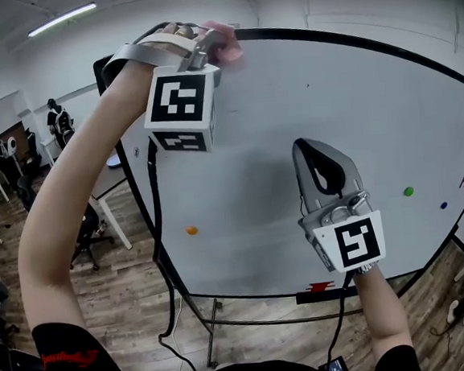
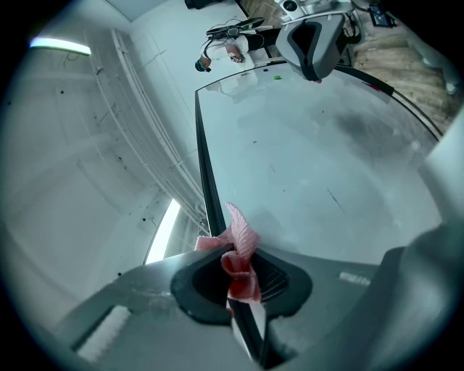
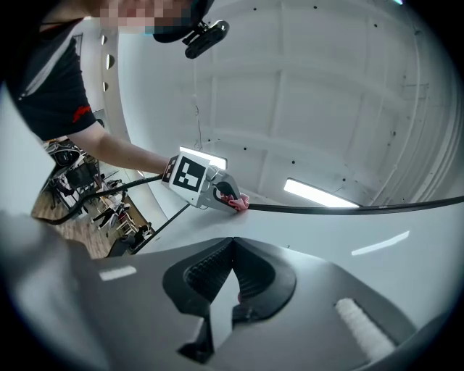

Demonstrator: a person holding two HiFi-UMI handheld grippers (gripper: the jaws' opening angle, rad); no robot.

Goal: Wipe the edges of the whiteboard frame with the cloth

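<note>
Left claw (image 1: 213,43): raised at arm's length, jaws clamping a pink cloth (image 1: 230,50) and pressing it against the black frame (image 1: 340,37) along the top edge of the board (image 1: 346,106), near its upper left corner. In the left gripper view this claw (image 2: 239,274) is pinching the cloth (image 2: 243,235) tight between its pads, with a loose fold of the cloth sticking up past the tips. The cloth is lying right on the frame strip (image 2: 206,163), which is running away from the claw. Right claw (image 1: 316,153): jaws closed with nothing between them, hanging in front of the lower middle of the board, well apart from the cloth; whether it is touching the board surface cannot be told. In its own view the right claw (image 3: 232,264) is showing tips meeting and empty. It is looking along the white surface toward the left claw (image 3: 226,194) and the cloth (image 3: 240,203) on the frame (image 3: 348,210). Board fittings: a green magnet (image 1: 408,192), a blue magnet (image 1: 444,205) and an orange magnet (image 1: 191,230) are sitting on the white face. The board is standing on a wooden floor (image 1: 129,303).
</note>
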